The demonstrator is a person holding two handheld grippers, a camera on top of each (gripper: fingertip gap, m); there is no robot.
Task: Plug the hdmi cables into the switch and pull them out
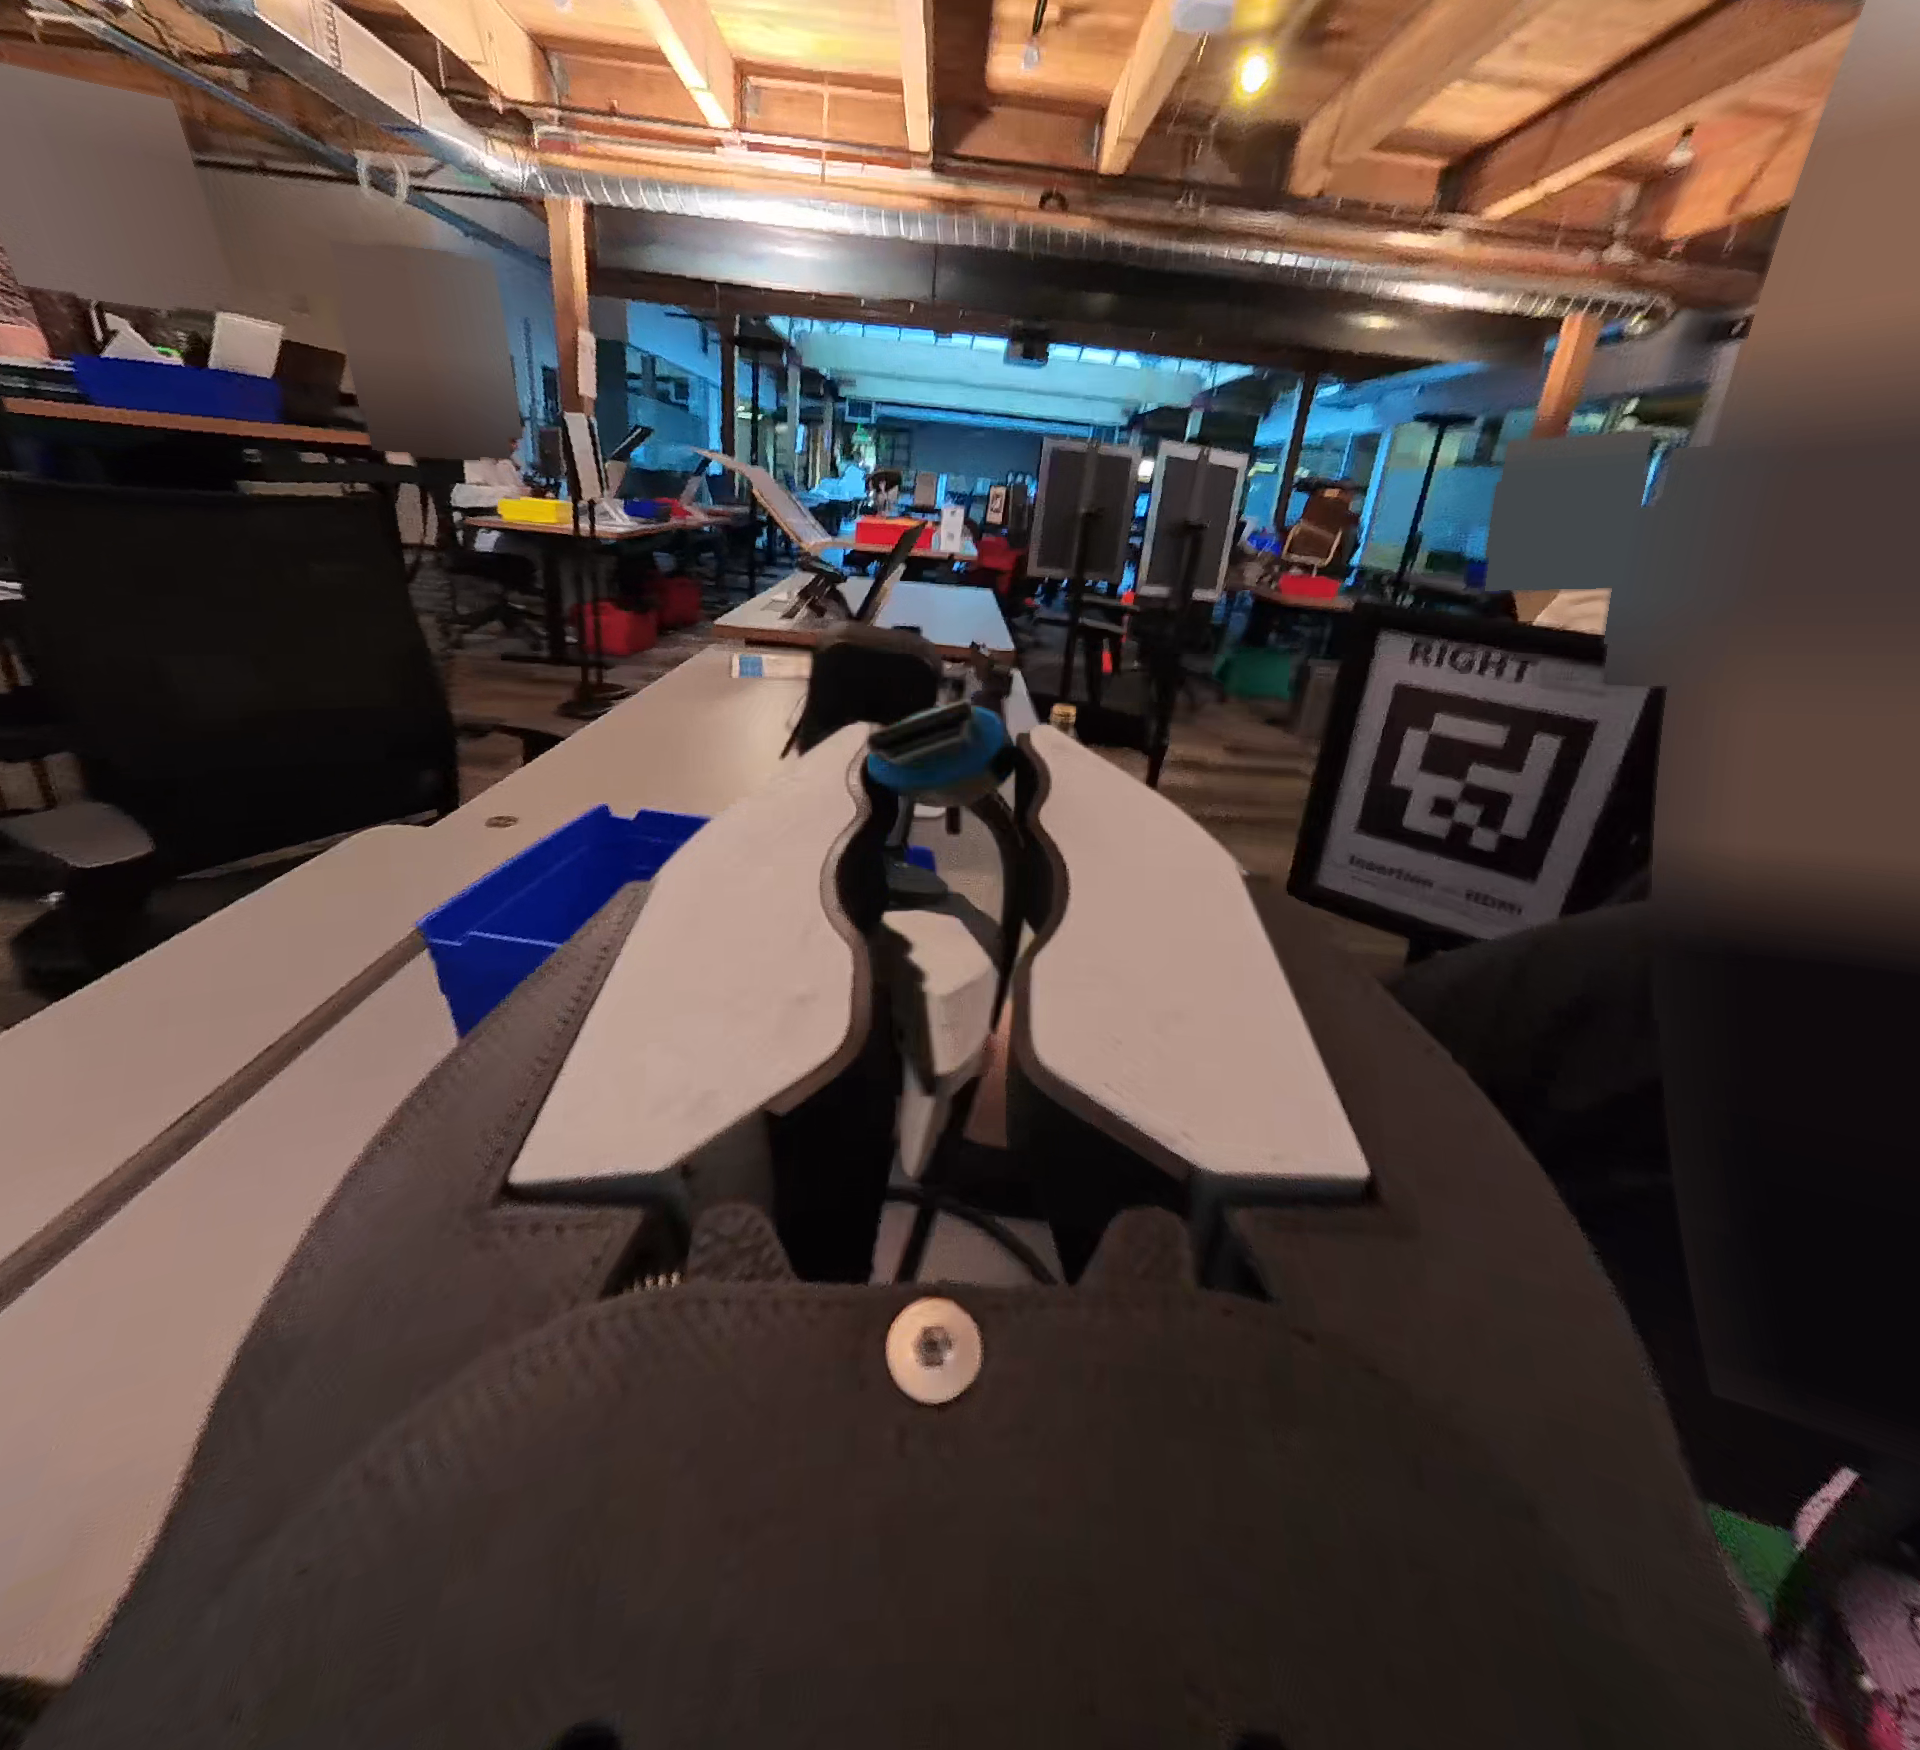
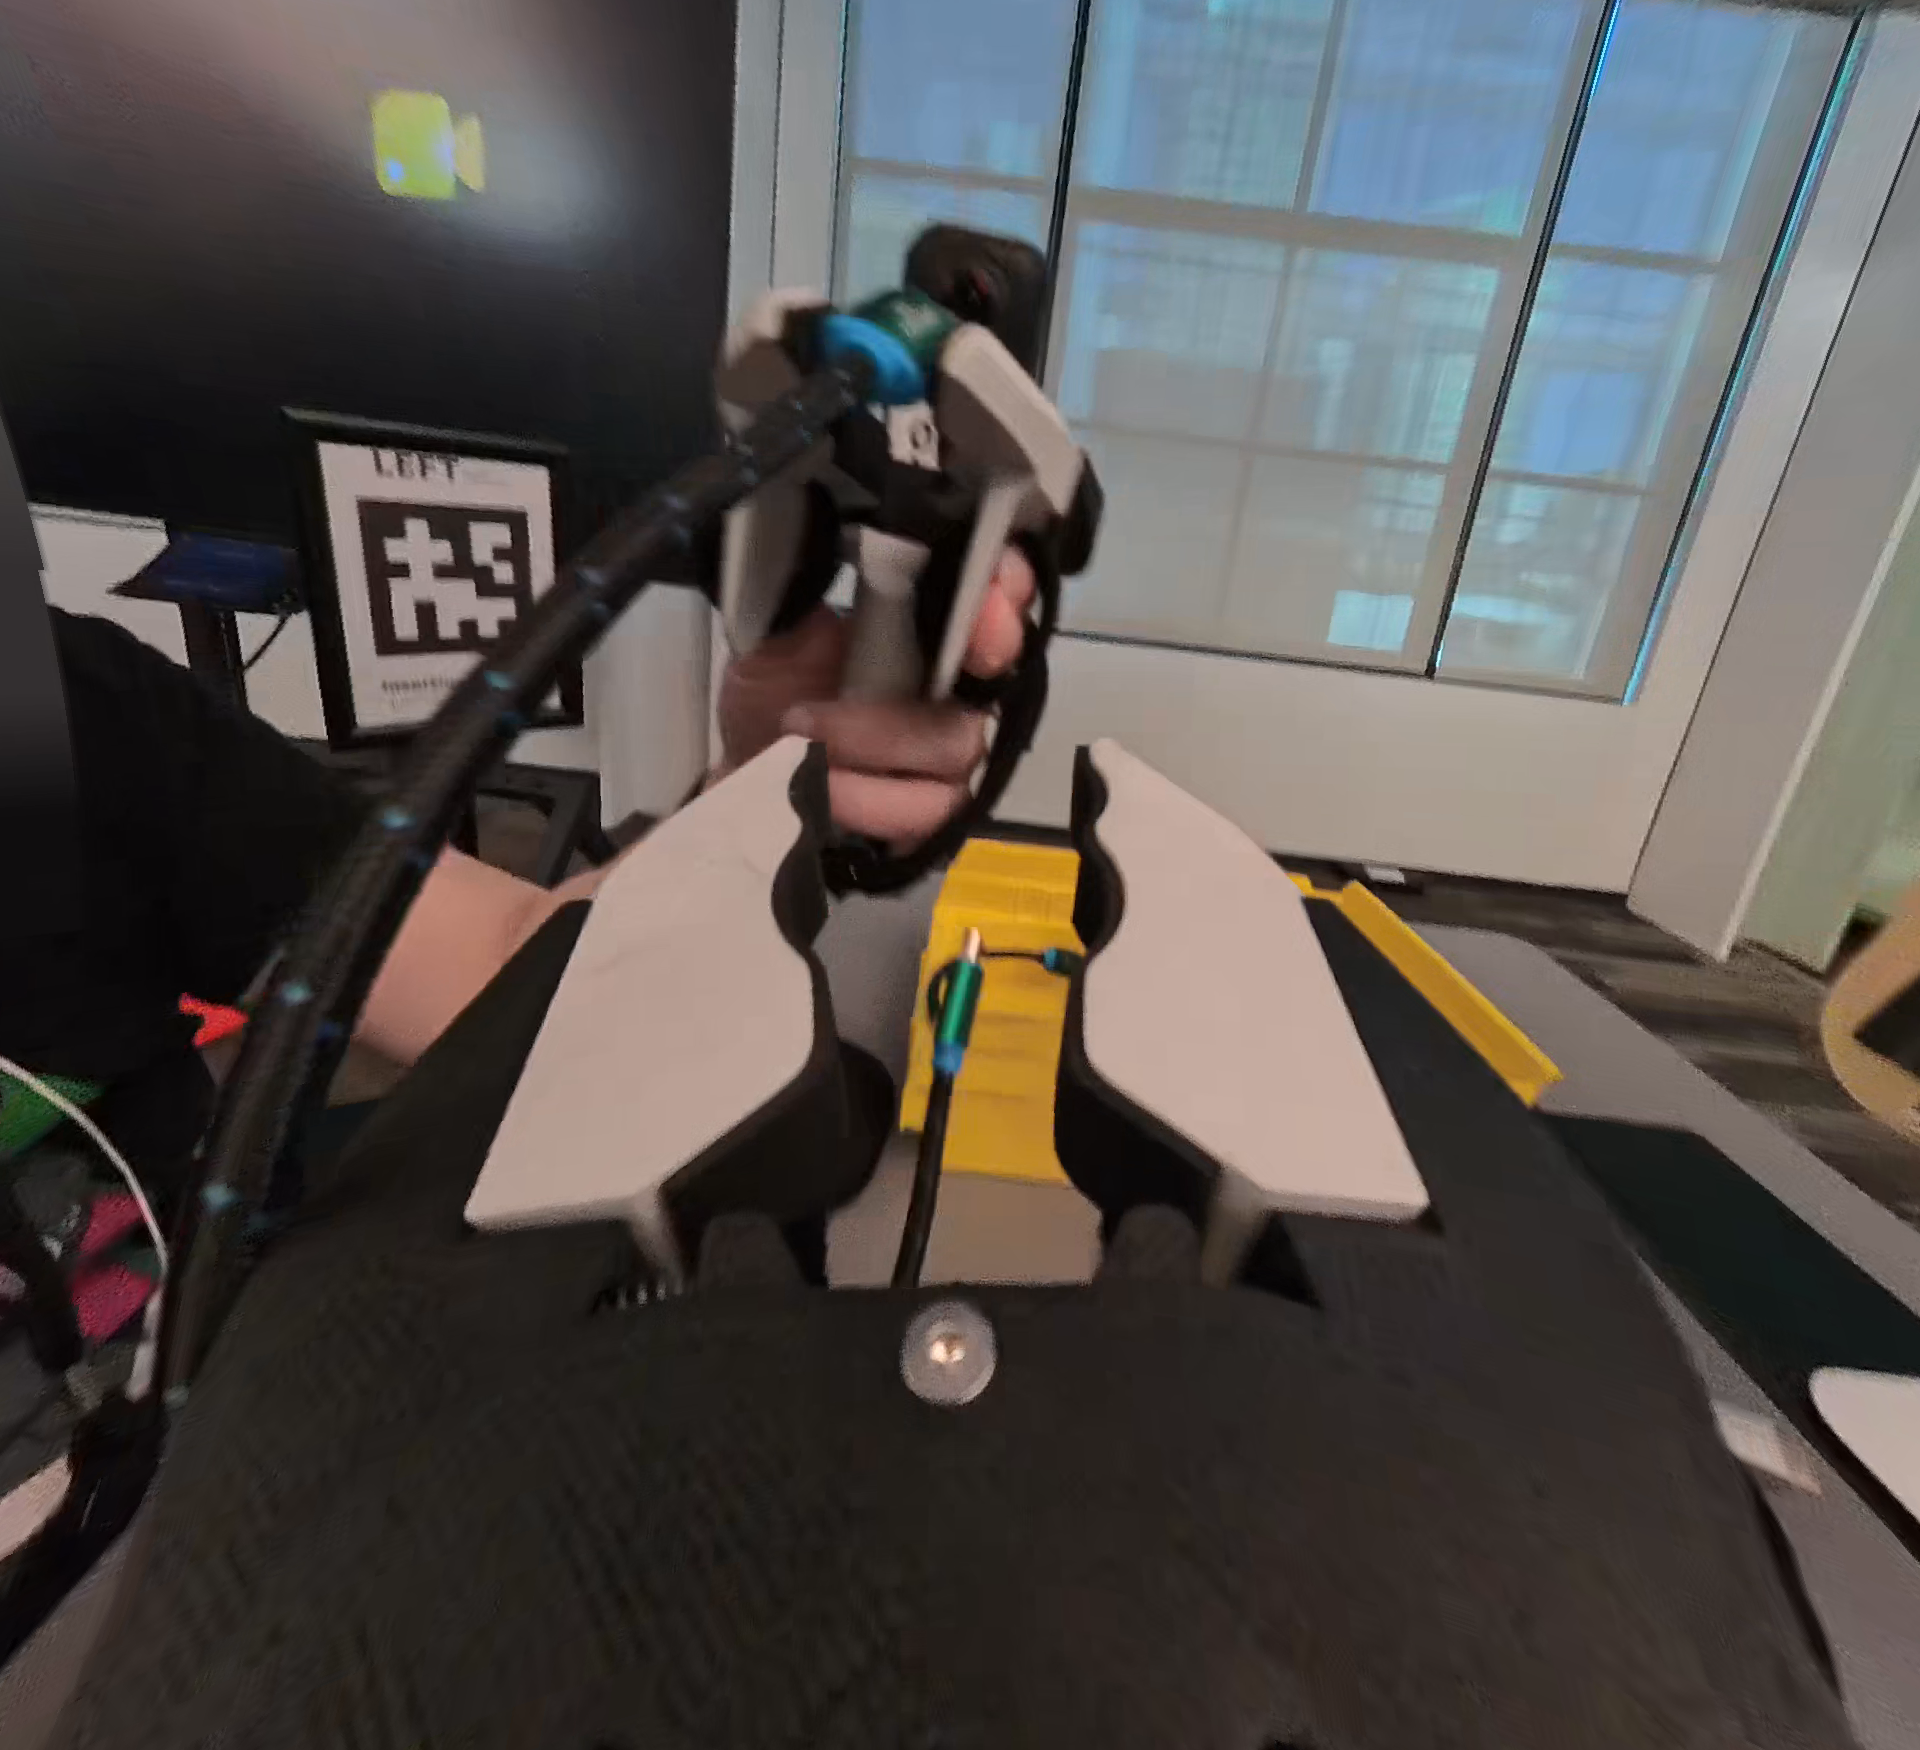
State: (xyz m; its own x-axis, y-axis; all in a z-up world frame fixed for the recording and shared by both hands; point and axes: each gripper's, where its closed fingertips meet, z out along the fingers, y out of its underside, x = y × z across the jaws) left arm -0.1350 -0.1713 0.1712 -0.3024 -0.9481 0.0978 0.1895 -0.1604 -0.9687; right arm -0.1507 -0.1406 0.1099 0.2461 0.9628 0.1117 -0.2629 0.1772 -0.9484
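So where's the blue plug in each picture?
Left wrist view: the blue plug sits just above the middle, pinched at the tips of the left claw, its metal end pointing up and away.
Right wrist view: the same plug is upper middle, a bit left, held high in that left claw in front of the window.
Shared landmark: the left claw's pale fingers.

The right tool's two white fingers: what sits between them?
In the right wrist view, a green-tipped black cable lying over a yellow plastic block; nothing gripped.
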